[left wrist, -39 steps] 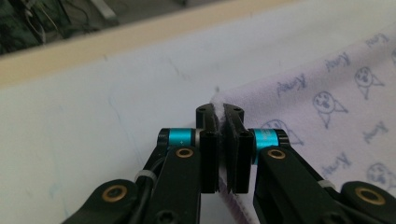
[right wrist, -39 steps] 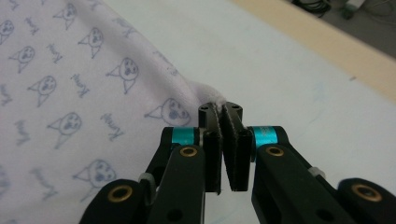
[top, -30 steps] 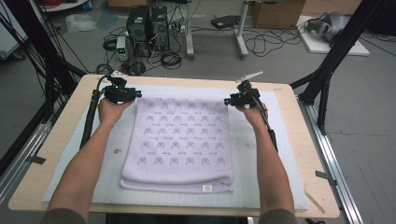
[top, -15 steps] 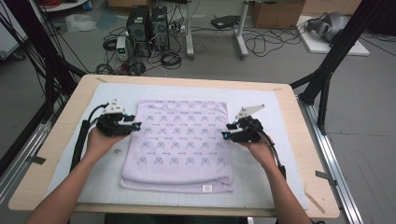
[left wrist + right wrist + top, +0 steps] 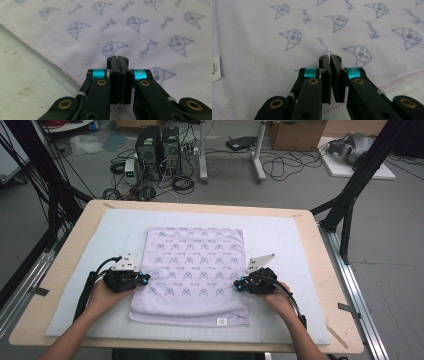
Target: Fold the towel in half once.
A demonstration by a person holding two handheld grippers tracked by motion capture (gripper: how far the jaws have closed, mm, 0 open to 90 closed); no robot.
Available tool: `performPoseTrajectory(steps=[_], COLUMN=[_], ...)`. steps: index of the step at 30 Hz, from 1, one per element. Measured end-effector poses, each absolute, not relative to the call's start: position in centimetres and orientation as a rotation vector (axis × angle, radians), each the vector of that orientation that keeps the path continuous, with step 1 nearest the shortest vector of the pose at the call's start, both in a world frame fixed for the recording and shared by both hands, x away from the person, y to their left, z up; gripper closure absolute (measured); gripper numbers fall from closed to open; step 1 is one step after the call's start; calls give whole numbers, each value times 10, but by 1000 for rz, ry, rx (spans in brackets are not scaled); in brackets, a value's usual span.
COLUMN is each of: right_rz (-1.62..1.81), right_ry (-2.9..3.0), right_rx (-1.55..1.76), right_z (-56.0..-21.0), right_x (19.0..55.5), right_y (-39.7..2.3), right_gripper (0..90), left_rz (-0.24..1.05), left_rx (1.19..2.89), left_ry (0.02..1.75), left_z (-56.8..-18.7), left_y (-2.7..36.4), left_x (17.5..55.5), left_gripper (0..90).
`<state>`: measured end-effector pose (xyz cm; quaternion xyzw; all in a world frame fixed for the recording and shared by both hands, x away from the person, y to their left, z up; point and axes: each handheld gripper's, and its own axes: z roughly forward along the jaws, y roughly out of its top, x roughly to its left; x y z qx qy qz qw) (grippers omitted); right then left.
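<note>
A folded lilac towel (image 5: 195, 270) with blue cartoon prints lies flat on the white mat (image 5: 100, 235); a small label (image 5: 221, 321) sits at its near edge. My left gripper (image 5: 145, 279) rests at the towel's left edge, toward the front. Its jaws have just been closing and now stand shut (image 5: 117, 58) over the towel (image 5: 150, 30), with no cloth seen between them. My right gripper (image 5: 239, 284) is at the right edge, opposite. Its jaws have also just been closing and are shut (image 5: 329, 57) above the towel (image 5: 262, 62), nothing visible between them.
The mat covers most of a wooden table (image 5: 327, 285). Black frame legs (image 5: 350, 200) stand at both sides. Beyond the far edge, computer cases (image 5: 157, 145) and cables lie on the floor.
Both hands have slid from the towel's far corners down along its side edges toward the near end. Both grippers' jaws have closed. The towel has stayed in place.
</note>
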<state>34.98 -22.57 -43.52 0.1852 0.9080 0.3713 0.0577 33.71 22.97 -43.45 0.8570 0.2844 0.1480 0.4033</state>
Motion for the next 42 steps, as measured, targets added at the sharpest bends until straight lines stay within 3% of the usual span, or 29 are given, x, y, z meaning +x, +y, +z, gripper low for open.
performPoseTrajectory(steps=[9, 14, 22, 35, 39, 42], right_rz=[1088, 1120, 1181, 1200, 1202, 1207], right_ry=[2642, 2621, 2581, 2759, 2775, 2783], right_rx=[697, 740, 678, 522, 506, 501], right_z=[-432, -430, -416, -438, -442, -441], right_x=[373, 371, 339, 302, 301, 301], right_y=[-226, -231, -240, -226, -224, -224], right_gripper=[865, 727, 646, 642, 818, 874], left_rz=[524, 512, 510, 302, 292, 282], left_rx=[2100, 2107, 2087, 2182, 2209, 2209], left_ry=[848, 877, 828, 639, 611, 615], left_z=[-434, -433, -412, -434, -443, -440], left_y=[222, 226, 245, 231, 229, 230], left_x=[366, 364, 332, 274, 272, 273], left_gripper=[873, 698, 610, 647, 833, 870])
